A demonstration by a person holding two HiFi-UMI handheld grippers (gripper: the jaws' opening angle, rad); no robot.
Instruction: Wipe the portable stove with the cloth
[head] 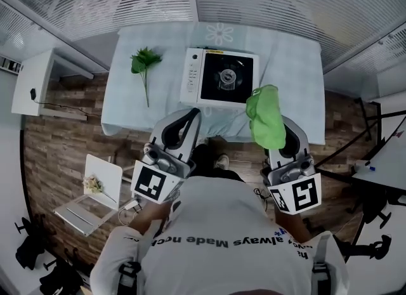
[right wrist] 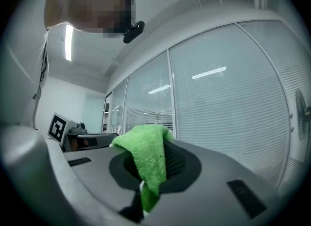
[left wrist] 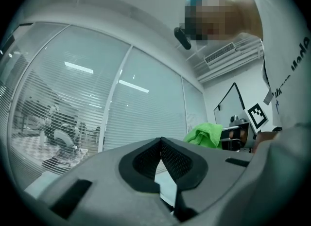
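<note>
Step in hand: approach before the first stroke, by the look of it; no contact yet between cloth and portable stove
Progress: judged at the very start; wiping not yet begun
Portable stove: flat on the table, near its front edge; white body with a control strip at left, black burner well at centre-right, nothing on top
Cloth: green and bunched, pinched by one fold, free end draped over the jaw faces; in the head view just off the stove's front right corner, apart from the stove surface as far as can be told
Right gripper: clamped down on the cloth, fold caught between the pads; aimed up toward the glass wall, not down at the stove
Left gripper: closed, pad tips touching, nothing between them; held up in front of the body near the stove's front left corner, touching nothing
Next move: tipping the right gripper forward and down to lay the loose cloth flat on the stove top, then strokes across the black well and the white strip; probably light pressure only, given a stove likely to slide
Likely part for the left gripper: steadying the stove at its left edge, if needed
Risk: small pinch on a bulky cloth, so possible slip under drag; burner grate a likely snag
Also on the table: green leafy sprig, well left of the stove, out of the wiping path
</note>
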